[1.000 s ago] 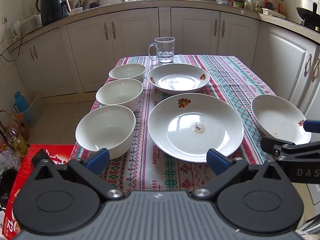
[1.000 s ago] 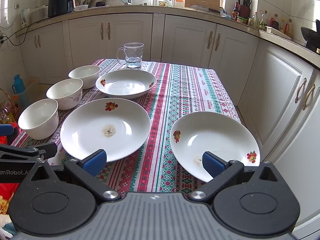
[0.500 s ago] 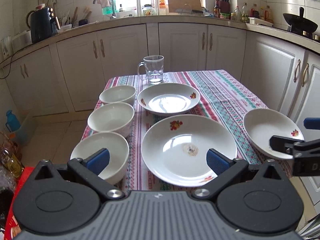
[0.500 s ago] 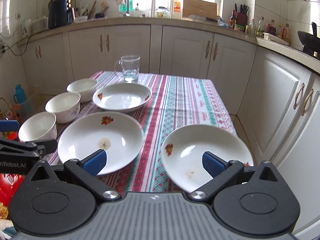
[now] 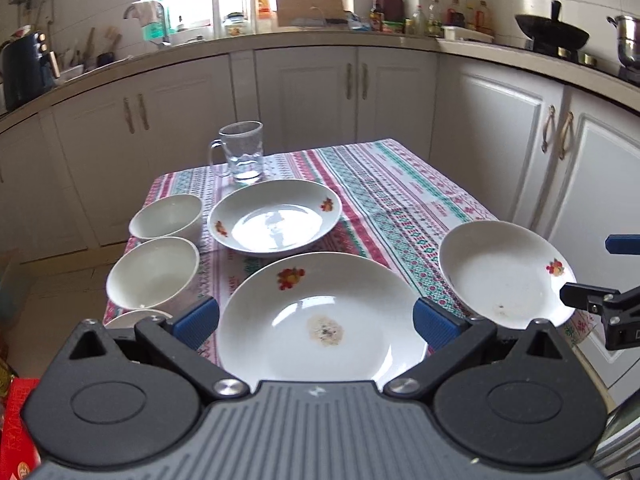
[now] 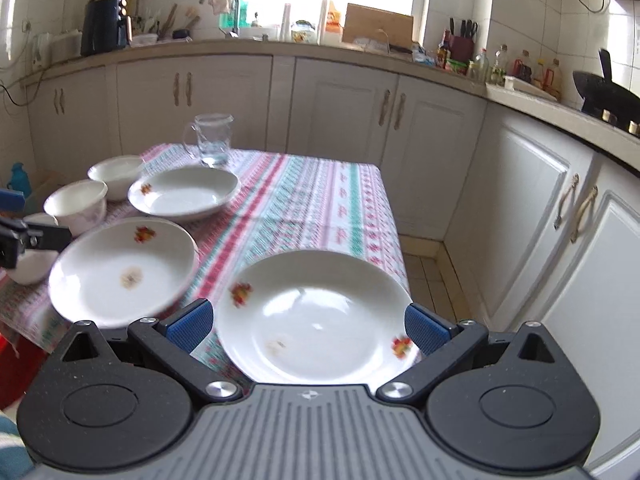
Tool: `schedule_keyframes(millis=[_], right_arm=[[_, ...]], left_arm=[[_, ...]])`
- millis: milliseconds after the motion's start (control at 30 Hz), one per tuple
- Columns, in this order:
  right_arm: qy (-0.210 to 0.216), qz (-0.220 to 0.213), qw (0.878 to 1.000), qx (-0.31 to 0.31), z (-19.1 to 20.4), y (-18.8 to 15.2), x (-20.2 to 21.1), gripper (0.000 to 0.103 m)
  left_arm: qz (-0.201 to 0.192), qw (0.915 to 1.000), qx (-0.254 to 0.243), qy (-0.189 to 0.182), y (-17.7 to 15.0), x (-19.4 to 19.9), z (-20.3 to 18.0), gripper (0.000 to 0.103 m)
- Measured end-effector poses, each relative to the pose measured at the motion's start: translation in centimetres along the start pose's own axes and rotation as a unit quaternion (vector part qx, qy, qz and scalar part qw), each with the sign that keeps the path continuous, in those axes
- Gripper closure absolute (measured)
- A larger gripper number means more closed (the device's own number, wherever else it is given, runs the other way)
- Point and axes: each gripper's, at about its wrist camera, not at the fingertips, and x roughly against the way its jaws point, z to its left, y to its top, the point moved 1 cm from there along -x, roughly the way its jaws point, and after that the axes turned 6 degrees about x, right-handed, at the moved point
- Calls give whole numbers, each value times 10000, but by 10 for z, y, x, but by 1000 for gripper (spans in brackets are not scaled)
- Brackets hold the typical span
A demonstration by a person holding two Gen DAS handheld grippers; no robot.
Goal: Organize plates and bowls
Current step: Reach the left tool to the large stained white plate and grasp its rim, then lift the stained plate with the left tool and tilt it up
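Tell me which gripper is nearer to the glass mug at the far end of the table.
Neither clearly: the glass mug stands far beyond both. The left gripper is more in line with it; the right gripper sits off to its right.

Black gripper (image 5: 316, 322), blue fingertips (image 5: 196, 320)

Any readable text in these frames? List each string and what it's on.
Nothing can be read with confidence.
Tablecloth: small printed lettering along a stripe left of the nearest plate, too blurred to read.
Red box: gold print, cut off by the frame edge and unreadable.
Bottles on the counter: labels too small to read.
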Motion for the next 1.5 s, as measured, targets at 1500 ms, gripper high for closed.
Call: schedule_keyframes(millis=[1500], right_arm=[[1267, 43, 9910, 425, -35, -73, -70, 0]], left_arm=[[1607, 9592, -1366, -1882, 52, -142, -110, 1]])
